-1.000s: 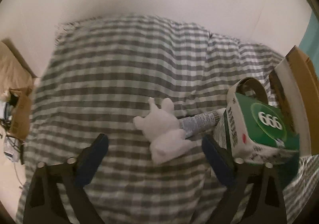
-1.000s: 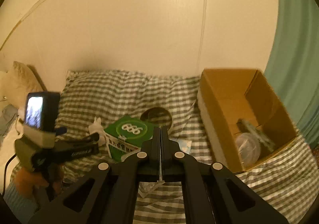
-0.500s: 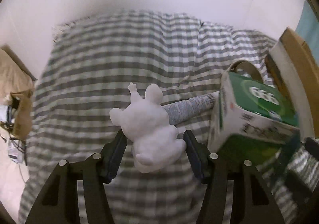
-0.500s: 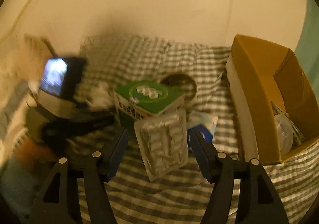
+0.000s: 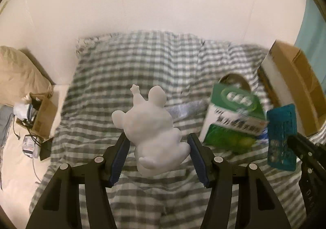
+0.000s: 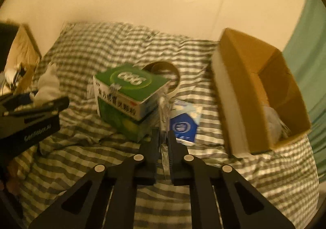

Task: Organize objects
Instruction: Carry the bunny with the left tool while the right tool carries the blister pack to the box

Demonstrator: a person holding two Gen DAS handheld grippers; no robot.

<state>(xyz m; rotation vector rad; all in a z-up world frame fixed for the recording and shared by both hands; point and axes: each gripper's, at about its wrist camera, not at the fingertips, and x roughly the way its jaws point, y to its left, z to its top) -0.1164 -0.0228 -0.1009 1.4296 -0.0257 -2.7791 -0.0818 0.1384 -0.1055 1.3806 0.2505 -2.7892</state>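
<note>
- White soft-plastic rabbit-shaped toy point(image 5: 151, 133) is sitting between the blue-padded fingers of your left gripper point(image 5: 158, 150), which is closed part-way around its lower body; the left pad is touching it, the right pad looks just beside it, so the hold may not be firm.
- Its long axis is running straight ahead along the fingers, ears pointing away from you, over the grey-and-white checked bedspread point(image 5: 126, 78).
- Open brown cardboard box point(image 5: 293, 86) is lying well off to the toy's right, beyond the green-and-white carton point(image 5: 232, 118). Judging from that, you are needing to carry the toy rightwards over the carton.
- Your right gripper point(image 6: 163, 137) is nearer the box. Its jaws are almost shut on a thin silvery blister sheet point(image 6: 163, 104), seen edge-on here and as a teal-backed card in the left view.
- Toy is looking smooth, pale, lumpy and light; it could slip or swivel between the pads.
- A roll of tape point(image 6: 163, 70), a blue-and-white packet point(image 6: 184, 127) and a silvery tube point(image 5: 187, 107) are lying near the carton.
</note>
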